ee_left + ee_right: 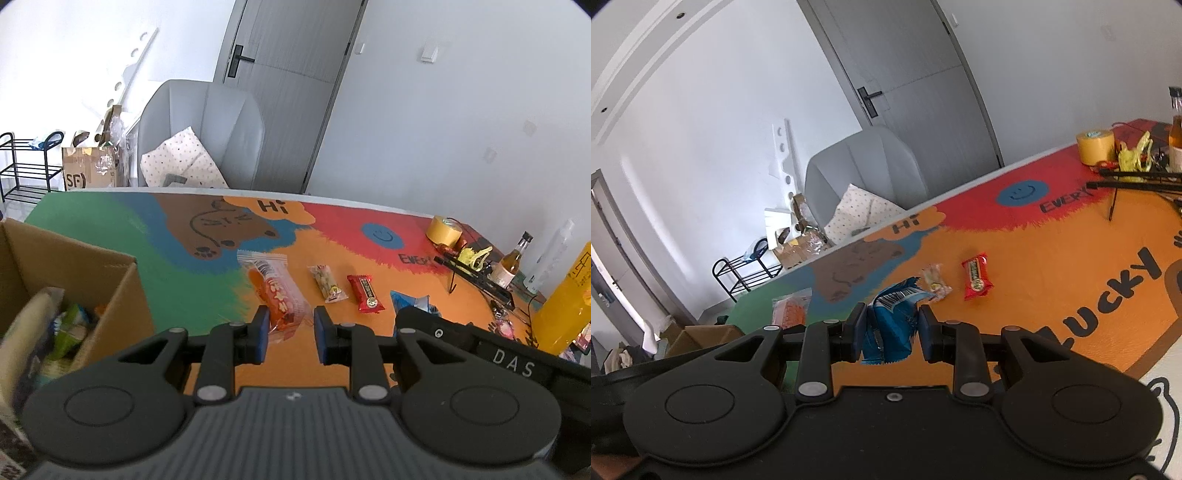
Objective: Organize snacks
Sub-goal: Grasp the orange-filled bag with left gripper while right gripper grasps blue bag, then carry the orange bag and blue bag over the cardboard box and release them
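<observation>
My left gripper [291,334] is shut on the near end of a long orange snack packet [275,291], which slants up and away over the colourful table mat [207,280]. In the right wrist view the same orange packet [790,310] stands clear of the mat. My right gripper [892,334] is shut on a crumpled blue snack packet [890,325], held above the mat. A small pale packet [328,284] and a red packet [365,293] lie side by side on the orange part of the mat. An open cardboard box [110,280] with several snacks inside stands at the left.
A yellow tape roll [443,230], a small glass bottle [513,262], a tall yellow bottle [565,306] and a black wire stand [476,277] crowd the table's right end. Behind the table are a grey armchair [207,136], a black rack [26,170] and a door.
</observation>
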The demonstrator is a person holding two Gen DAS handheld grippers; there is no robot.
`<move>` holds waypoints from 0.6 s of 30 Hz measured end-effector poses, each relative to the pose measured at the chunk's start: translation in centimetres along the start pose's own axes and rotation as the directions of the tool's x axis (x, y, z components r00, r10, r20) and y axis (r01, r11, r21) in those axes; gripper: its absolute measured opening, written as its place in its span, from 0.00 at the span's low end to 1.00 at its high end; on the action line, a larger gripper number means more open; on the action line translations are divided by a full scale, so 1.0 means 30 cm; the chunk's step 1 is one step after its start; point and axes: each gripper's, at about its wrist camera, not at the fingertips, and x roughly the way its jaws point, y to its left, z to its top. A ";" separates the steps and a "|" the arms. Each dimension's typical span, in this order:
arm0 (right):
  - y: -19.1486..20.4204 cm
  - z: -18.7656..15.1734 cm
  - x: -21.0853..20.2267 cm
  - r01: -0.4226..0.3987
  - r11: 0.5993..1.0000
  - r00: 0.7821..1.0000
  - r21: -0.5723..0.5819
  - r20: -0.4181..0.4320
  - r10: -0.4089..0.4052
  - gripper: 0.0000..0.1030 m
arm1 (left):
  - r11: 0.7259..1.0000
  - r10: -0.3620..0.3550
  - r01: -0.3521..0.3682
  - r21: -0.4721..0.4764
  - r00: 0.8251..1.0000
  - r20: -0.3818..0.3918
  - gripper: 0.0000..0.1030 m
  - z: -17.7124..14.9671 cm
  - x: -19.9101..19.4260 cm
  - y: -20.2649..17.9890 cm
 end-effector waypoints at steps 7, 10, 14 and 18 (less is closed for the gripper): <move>0.067 0.008 -0.034 -0.014 0.999 0.999 -0.031 0.030 0.015 0.27 | 1.000 -0.014 0.014 0.008 1.000 0.025 0.23 0.015 -0.065 0.021; 0.096 0.009 -0.043 -0.019 0.999 0.999 -0.040 0.040 0.021 0.27 | 1.000 -0.019 0.019 0.010 0.999 0.039 0.23 0.026 -0.095 0.038; 0.137 0.008 -0.052 -0.029 0.998 0.998 -0.051 0.049 0.031 0.27 | 1.000 -0.021 0.020 0.011 0.998 0.055 0.23 0.036 -0.135 0.068; 0.188 0.003 -0.060 -0.037 0.997 0.998 -0.071 0.054 0.041 0.27 | 1.000 -0.019 0.019 0.006 0.998 0.067 0.23 0.046 -0.169 0.108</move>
